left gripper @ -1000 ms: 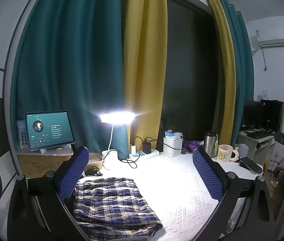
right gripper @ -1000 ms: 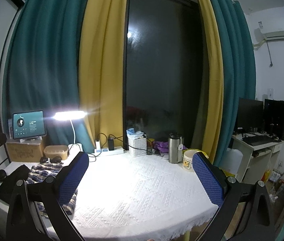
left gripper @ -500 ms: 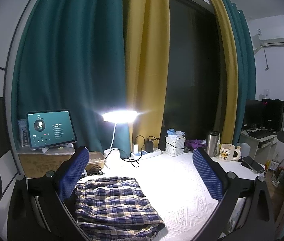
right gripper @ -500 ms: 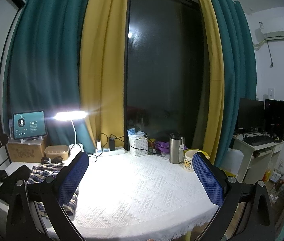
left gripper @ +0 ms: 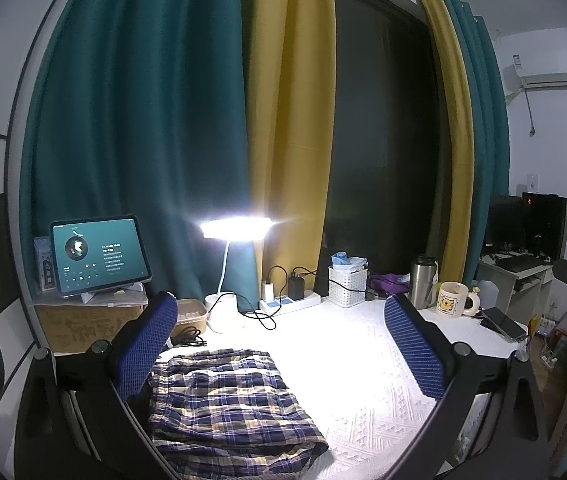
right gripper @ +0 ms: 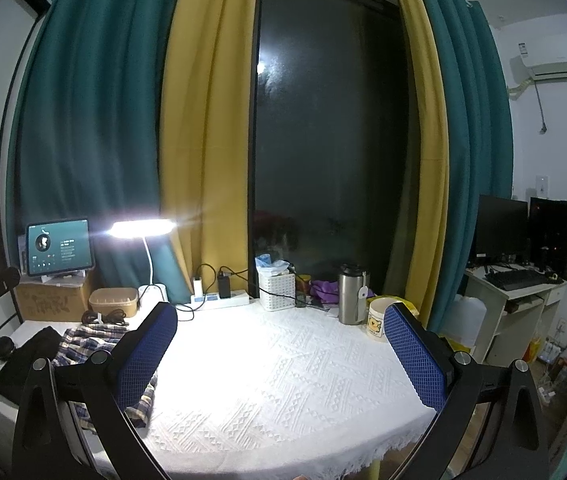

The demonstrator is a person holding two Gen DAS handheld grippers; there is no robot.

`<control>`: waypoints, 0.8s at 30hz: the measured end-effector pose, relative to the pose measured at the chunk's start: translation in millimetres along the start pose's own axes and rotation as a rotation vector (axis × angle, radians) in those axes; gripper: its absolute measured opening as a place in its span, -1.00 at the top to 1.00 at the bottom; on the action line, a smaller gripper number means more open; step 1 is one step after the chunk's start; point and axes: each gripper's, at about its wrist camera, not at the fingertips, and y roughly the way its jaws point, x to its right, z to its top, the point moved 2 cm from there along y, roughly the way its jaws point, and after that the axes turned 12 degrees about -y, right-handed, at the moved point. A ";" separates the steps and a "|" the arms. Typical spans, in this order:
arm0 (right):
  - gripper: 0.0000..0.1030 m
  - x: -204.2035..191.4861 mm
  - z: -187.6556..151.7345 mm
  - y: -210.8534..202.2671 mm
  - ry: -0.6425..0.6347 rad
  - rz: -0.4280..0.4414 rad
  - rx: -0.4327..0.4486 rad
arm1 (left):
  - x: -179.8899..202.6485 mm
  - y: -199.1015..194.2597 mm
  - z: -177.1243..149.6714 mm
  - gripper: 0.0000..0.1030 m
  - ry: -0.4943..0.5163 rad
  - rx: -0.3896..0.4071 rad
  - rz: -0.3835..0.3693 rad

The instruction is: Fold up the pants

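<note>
While both tools are held above the table (right gripper: 283, 392), the left gripper (left gripper: 283, 348) is seen spread wide and empty, and the right gripper (right gripper: 283, 356) likewise. The plaid pants (left gripper: 227, 404) are laid in a folded stack on the white cloth at the table's left end, below the left gripper, near a lit lamp (left gripper: 235, 230) and a tablet (left gripper: 99, 254).

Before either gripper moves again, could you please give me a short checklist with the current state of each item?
1. Left gripper open, holding nothing: ok.
2. Right gripper open, holding nothing: ok.
3. Plaid pants folded into a compact stack on the white tablecloth: ok.
4. Pants fully on the table, near edge included: cannot tell.
5. Mug and steel flask upright, apart from the pants: ok.
</note>
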 end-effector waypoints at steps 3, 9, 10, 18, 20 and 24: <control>-1.00 0.1 -0.1 -0.6 0.000 0.000 -0.001 | 0.5 -0.9 0.4 -0.98 0.000 0.000 0.000; -1.00 0.7 -1.2 0.2 -0.002 -0.004 -0.002 | 4.0 -0.5 0.4 -0.98 0.005 -0.010 -0.004; -1.00 0.6 -1.7 -0.1 -0.001 -0.003 -0.002 | 4.3 0.5 0.4 -0.98 0.006 -0.011 -0.004; -1.00 0.3 -2.3 -0.1 -0.008 0.000 -0.006 | 4.8 0.7 1.0 -0.98 0.005 -0.012 -0.006; -1.00 0.5 -3.3 -0.2 -0.008 0.001 -0.006 | 5.8 -0.1 0.8 -0.98 0.006 -0.012 -0.007; -1.00 0.9 -3.6 -0.5 -0.008 0.001 -0.005 | 6.8 -1.1 0.9 -0.98 0.005 -0.012 -0.009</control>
